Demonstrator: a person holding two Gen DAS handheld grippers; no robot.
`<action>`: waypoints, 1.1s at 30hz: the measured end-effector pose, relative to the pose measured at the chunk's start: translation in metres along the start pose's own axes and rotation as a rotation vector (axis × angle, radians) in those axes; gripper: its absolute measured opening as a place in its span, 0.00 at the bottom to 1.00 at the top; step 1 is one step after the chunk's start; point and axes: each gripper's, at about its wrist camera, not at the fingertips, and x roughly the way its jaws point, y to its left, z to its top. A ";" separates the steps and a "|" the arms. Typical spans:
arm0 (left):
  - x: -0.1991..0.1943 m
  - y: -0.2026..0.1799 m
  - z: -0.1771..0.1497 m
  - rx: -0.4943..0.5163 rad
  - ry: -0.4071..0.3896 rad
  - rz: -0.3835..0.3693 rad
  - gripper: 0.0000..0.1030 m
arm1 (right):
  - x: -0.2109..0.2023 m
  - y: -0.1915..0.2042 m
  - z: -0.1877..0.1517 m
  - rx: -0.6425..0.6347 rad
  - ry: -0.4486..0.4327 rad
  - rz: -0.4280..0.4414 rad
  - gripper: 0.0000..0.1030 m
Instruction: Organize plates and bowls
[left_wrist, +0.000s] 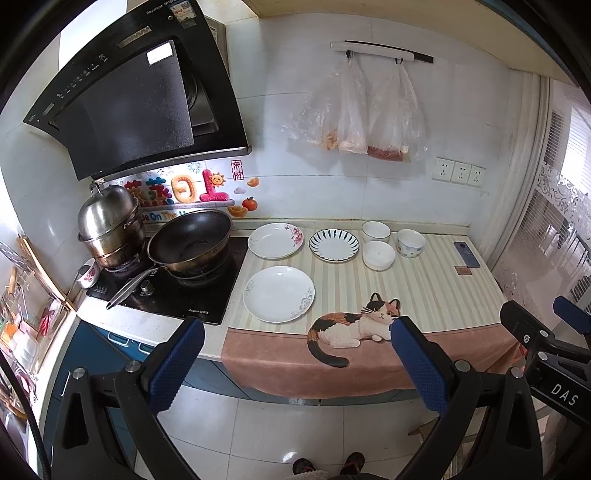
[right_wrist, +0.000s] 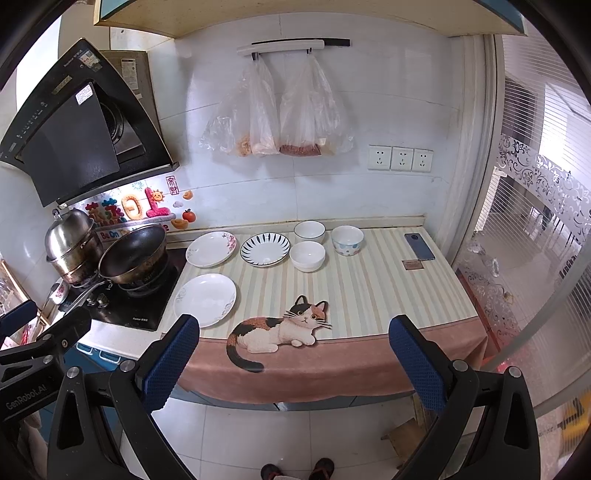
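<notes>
Three plates lie on the striped counter mat: a white plate (left_wrist: 279, 293) (right_wrist: 205, 300) at the front, a pink-flowered plate (left_wrist: 275, 240) (right_wrist: 211, 249) behind it, and a blue-striped plate (left_wrist: 334, 244) (right_wrist: 265, 249) to its right. Three bowls stand right of them: a blue-rimmed bowl (left_wrist: 375, 231) (right_wrist: 309, 231), a plain white bowl (left_wrist: 378, 254) (right_wrist: 307, 256) and a dotted bowl (left_wrist: 410, 242) (right_wrist: 347, 240). My left gripper (left_wrist: 297, 354) and right gripper (right_wrist: 293, 354) are both open and empty, held in front of the counter edge, well short of the dishes.
A gas hob with a black wok (left_wrist: 190, 240) and a steel steamer pot (left_wrist: 109, 225) sits left of the plates. A phone (left_wrist: 467, 253) and a small card (right_wrist: 412, 264) lie at the counter's right end. Plastic bags (right_wrist: 277, 110) hang on the wall. A glass door (right_wrist: 535, 240) stands at right.
</notes>
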 end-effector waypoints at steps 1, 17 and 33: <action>0.000 0.000 0.000 0.000 0.000 0.000 1.00 | 0.001 -0.001 0.000 0.000 0.000 0.001 1.00; -0.002 -0.001 0.002 -0.008 0.000 0.000 1.00 | 0.000 -0.004 0.006 0.001 0.010 0.006 1.00; -0.002 -0.002 0.001 -0.007 0.000 -0.002 1.00 | 0.009 -0.002 0.010 -0.004 0.016 0.009 1.00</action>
